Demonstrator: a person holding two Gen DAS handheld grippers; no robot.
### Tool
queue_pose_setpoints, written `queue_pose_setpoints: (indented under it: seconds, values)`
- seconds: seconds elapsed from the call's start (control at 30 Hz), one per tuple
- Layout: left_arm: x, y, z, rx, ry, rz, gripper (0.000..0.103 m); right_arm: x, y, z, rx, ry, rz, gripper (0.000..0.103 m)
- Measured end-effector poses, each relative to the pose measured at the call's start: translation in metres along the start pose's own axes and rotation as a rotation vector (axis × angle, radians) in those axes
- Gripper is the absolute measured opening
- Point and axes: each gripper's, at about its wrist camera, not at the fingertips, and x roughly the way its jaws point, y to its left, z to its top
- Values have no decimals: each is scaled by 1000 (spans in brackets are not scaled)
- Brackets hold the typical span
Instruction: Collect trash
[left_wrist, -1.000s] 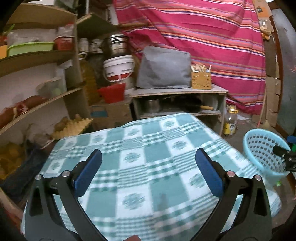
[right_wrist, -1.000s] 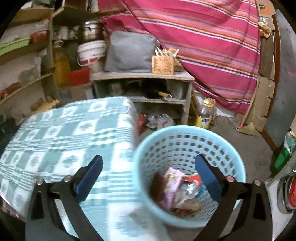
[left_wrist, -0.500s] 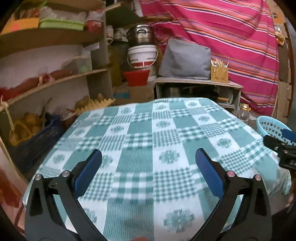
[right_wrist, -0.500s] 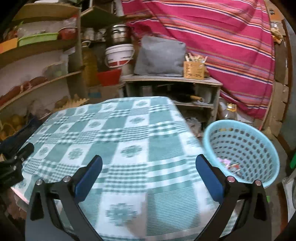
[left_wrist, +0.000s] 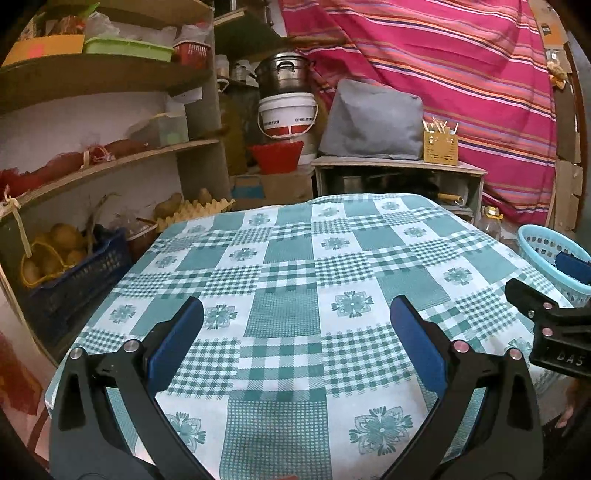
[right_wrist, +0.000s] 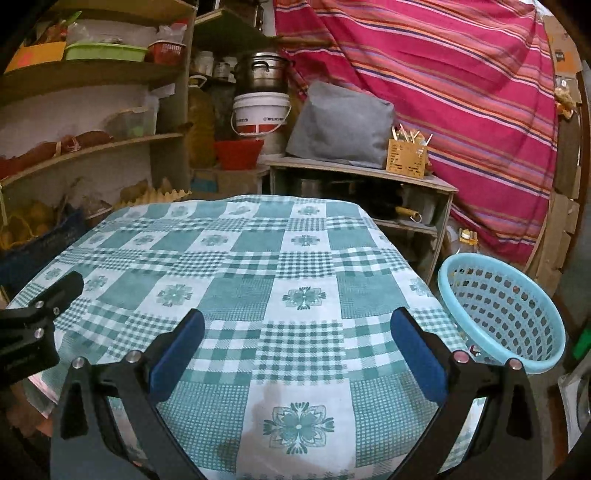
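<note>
A table with a green-and-white checked cloth (left_wrist: 291, 280) fills both views (right_wrist: 258, 266); I see no trash on it. A light blue perforated basket (right_wrist: 506, 314) stands on the floor at the table's right side, and its rim shows at the right edge of the left wrist view (left_wrist: 546, 251). My left gripper (left_wrist: 295, 321) is open and empty above the near part of the cloth. My right gripper (right_wrist: 297, 328) is open and empty above the near part too. Each gripper shows at the edge of the other's view.
Wooden shelves (left_wrist: 110, 166) with produce and a blue crate (left_wrist: 74, 273) stand at the left. A low cabinet (right_wrist: 369, 184) with a grey bag, a white bucket (left_wrist: 288, 114) and a red bowl stands behind the table. A striped pink cloth (right_wrist: 461, 74) hangs at the back right.
Both grippers have pulled back and swung left, away from the basket. The right wrist view has gone from looking into the basket with trash to facing the table.
</note>
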Motion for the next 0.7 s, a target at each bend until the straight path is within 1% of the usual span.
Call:
queue_pose_setpoints:
  seconds: [0.13,0.33,0.7]
  values:
    - [3,3,0,-11,-5,10,98,-1,1,1,9,-13,3,98]
    - [8,11,-2,-50,11,-16,98,-1,8,1,-11,-16,21,98]
    - [6,11,-2,-45,-14,3,98,-5,10,2,-15,-31,18,98]
